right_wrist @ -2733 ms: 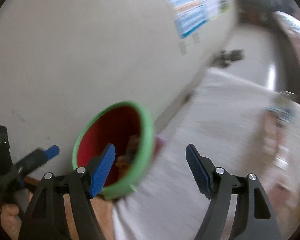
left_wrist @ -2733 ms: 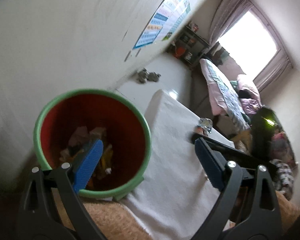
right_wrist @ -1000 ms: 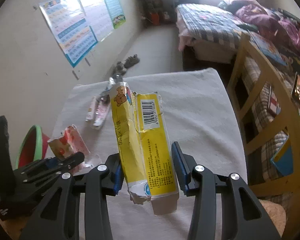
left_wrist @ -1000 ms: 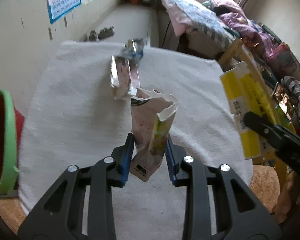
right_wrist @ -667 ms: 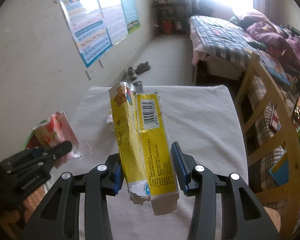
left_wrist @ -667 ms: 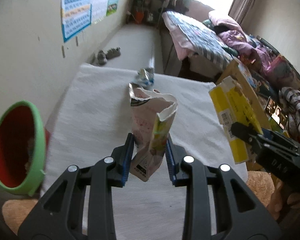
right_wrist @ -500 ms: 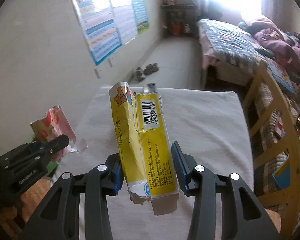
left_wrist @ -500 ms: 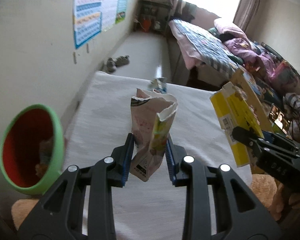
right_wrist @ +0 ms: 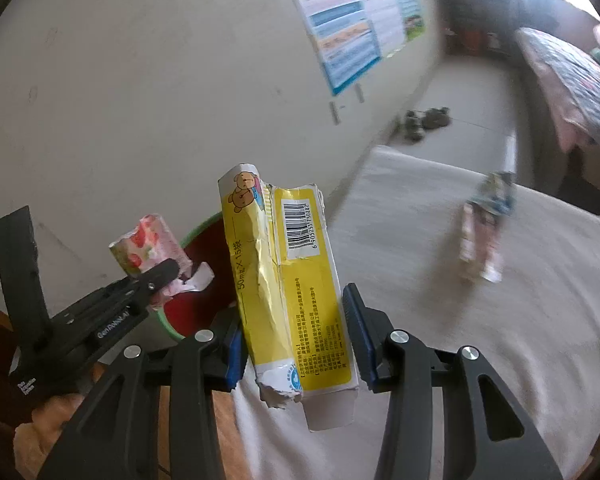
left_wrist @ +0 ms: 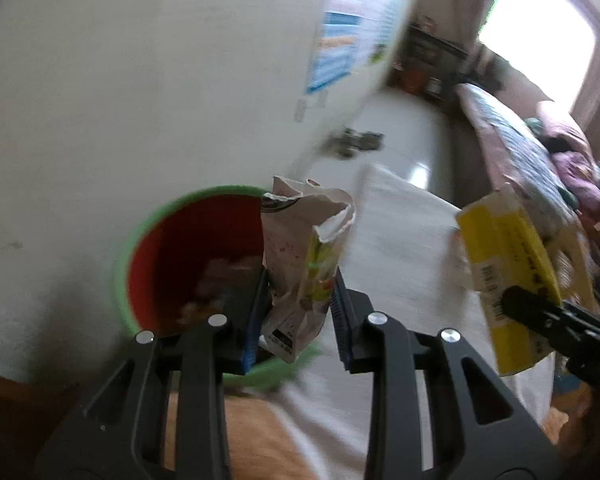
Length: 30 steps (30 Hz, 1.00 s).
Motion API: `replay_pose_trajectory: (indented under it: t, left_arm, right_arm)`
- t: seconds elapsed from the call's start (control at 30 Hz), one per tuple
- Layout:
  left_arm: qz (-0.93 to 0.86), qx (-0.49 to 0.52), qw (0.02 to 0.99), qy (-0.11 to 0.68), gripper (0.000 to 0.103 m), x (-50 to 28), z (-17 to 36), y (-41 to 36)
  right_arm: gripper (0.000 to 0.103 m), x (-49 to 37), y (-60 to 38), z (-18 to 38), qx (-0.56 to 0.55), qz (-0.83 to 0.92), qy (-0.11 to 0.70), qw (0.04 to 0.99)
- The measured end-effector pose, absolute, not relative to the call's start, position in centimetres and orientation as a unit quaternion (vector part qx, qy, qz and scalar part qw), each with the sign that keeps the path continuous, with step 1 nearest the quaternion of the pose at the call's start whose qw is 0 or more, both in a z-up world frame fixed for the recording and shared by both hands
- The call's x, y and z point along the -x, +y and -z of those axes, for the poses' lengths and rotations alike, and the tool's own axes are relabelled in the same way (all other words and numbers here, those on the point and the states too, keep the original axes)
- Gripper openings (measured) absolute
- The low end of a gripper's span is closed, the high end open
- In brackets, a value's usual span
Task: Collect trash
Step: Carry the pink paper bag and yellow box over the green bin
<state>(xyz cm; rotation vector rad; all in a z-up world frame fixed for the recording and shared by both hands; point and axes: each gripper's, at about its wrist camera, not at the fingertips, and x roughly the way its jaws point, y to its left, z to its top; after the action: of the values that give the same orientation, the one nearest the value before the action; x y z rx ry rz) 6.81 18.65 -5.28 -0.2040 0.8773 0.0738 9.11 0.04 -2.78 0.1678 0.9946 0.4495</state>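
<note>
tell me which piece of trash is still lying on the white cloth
The crumpled silver-and-pink wrapper; the yellow carton and the torn pink strawberry carton are each clamped in a gripper.

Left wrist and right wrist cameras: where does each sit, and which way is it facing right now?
Left wrist: on the left gripper, looking down past its torn pink packet into the green-rimmed bin; right gripper at the frame's right.
Right wrist: on the right gripper, facing its yellow carton and the white cloth; left gripper at the frame's left.
Shared: bin, both packages, wall poster.
</note>
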Motion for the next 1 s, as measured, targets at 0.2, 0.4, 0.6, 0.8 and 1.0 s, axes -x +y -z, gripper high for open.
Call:
replay_pose_trajectory:
  t: [0.2,0.4,0.6,0.8,1.0]
  left_arm:
    - [-0.081,0.108,0.896,0.422,0.03,-6.8,5.7,23.1]
    - [-0.087,0.109,0.897,0.42,0.03,-7.1,6.1,24.2]
    - [-0.082,0.112,0.897,0.419,0.03,-7.1,6.4,24.7]
    - [-0.085,0.112,0.896,0.421,0.03,-6.9,6.8,25.1]
    - [-0.089,0.115,0.892,0.428,0.03,-7.2,7.4,25.4]
  right_arm:
    - [0.042,-10.5,4.3,2.3,-0.038,-0.215,0.465,0.858]
    - [0.042,-10.7,6.7,2.4,-0.011,-0.216,0.462,0.86]
    - [0.043,-10.8,7.5,2.8,0.003,-0.213,0.463,0.86]
    - [0.043,-10.8,8.3,2.9,0.011,-0.21,0.466,0.859]
    - [0.043,-11.0,9.0,3.3,0.018,-0.209,0.469,0.858]
